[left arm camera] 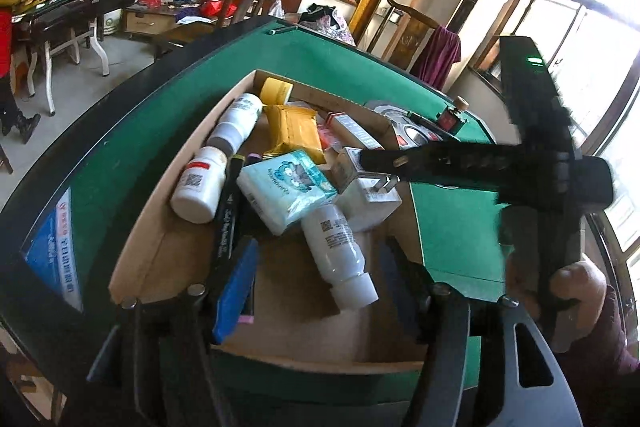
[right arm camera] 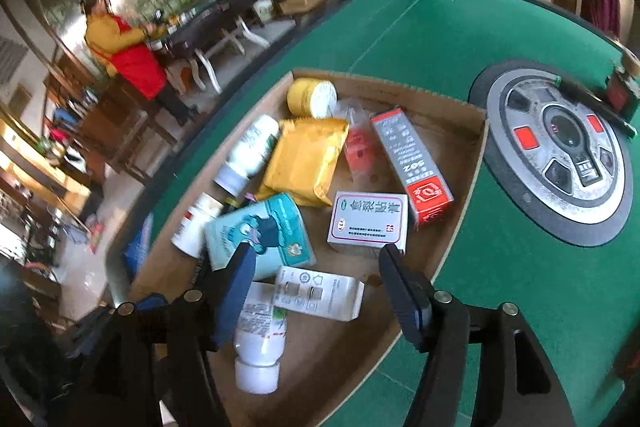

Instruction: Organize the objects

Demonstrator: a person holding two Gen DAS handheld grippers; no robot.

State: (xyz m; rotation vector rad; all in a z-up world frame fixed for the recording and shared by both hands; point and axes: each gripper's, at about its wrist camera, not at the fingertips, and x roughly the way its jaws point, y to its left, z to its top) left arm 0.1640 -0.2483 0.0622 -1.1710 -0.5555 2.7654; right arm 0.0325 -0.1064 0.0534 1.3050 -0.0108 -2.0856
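Cardboard box (right arm camera: pixel 448 115) on the green tabletop (right arm camera: pixel 460 39) fills mid-frame, holding white bottles, a tissue pack (right arm camera: pixel 260 231) and a charger (right arm camera: pixel 320 293). Left tongs (left arm camera: pixel 316 267) and right tongs (right arm camera: pixel 320 283) both hover released, grasping nothing.

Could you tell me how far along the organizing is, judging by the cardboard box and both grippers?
Done: the cardboard box already holds bottles, a tissue pack, a yellow pouch and cartons. In hand: nothing; the left gripper and right gripper both hang open above the white bottle and white charger. Left: a small green-and-red object sits outside on the green table.
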